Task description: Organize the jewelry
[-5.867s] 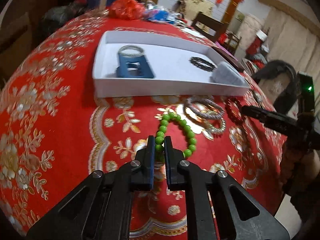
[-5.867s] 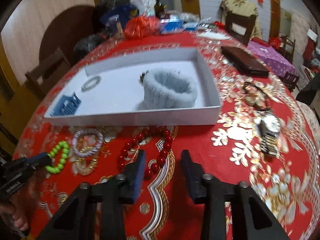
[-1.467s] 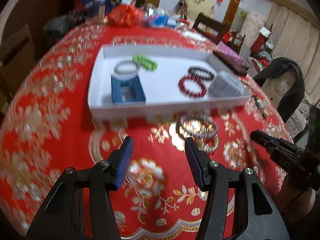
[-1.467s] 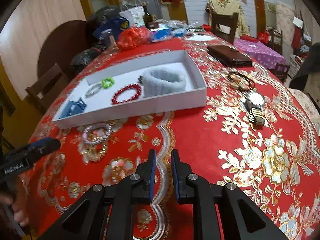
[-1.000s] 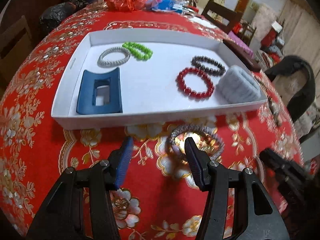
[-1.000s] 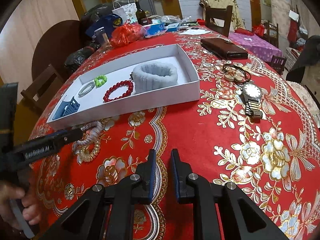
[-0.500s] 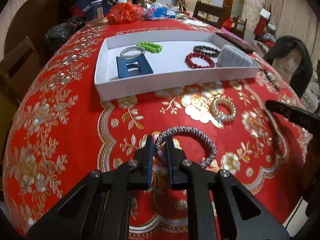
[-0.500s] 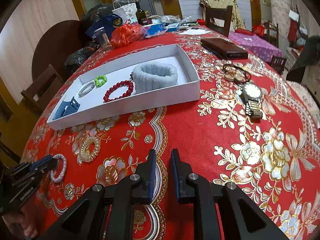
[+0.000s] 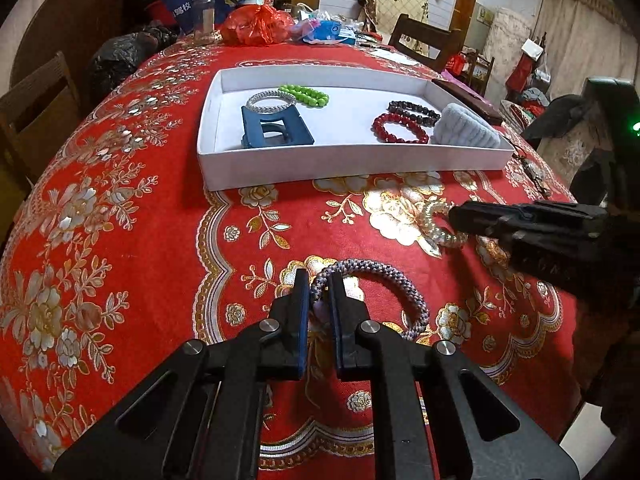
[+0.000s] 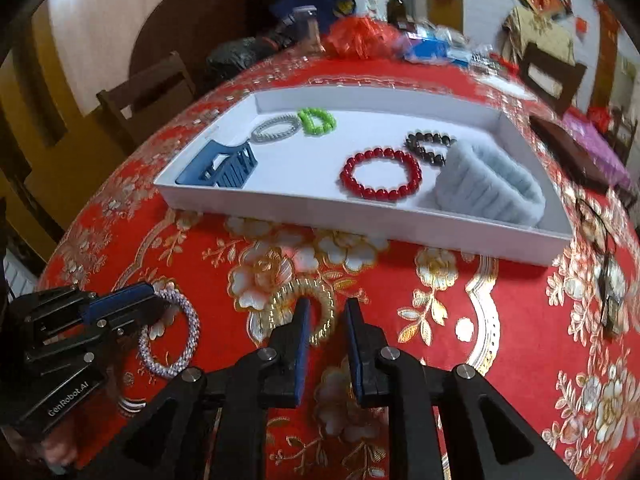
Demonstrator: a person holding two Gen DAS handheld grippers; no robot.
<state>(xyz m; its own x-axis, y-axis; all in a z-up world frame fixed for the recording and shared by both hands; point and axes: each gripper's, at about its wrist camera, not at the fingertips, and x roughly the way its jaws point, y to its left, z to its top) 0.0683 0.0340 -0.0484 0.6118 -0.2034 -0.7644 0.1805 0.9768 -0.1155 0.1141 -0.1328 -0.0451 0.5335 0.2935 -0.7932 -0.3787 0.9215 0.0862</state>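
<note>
A white tray (image 9: 352,158) is taken as the landmark. It is evidently used as the collecting place, since sorted pieces are already laid inside it: a green bead bracelet (image 9: 305,94), a silver bracelet (image 9: 270,101), a blue hair claw (image 9: 276,128), a red bead bracelet (image 9: 400,128), a dark bead bracelet (image 9: 414,109) and a grey knitted cuff (image 9: 466,127).

Two pieces are left outside, on the red floral tablecloth (image 9: 120,216) in front of the tray's near wall. The lilac braided bracelet (image 9: 376,296) is clamped at its near-left rim by the left gripper (image 9: 319,296), whose jaws are closed almost fully on the cord; the grip is judged to be taken for carrying it to the tray. In the right wrist view the same bracelet (image 10: 172,336) is seen held well in front of the tray's left end.

The gold coil bracelet (image 10: 304,308) lies flat, nearer the tray than the lilac one. The right gripper (image 10: 326,316) is set over it with a narrow gap, its jaws having just been opening slightly; one finger appears to stand inside the ring and the rim lies between the fingers, but no pinch is shown. A pickup is judged to be in preparation.

On the left gripper's body the marking "GenRobot.AI" is read. No other writing is legible.
</note>
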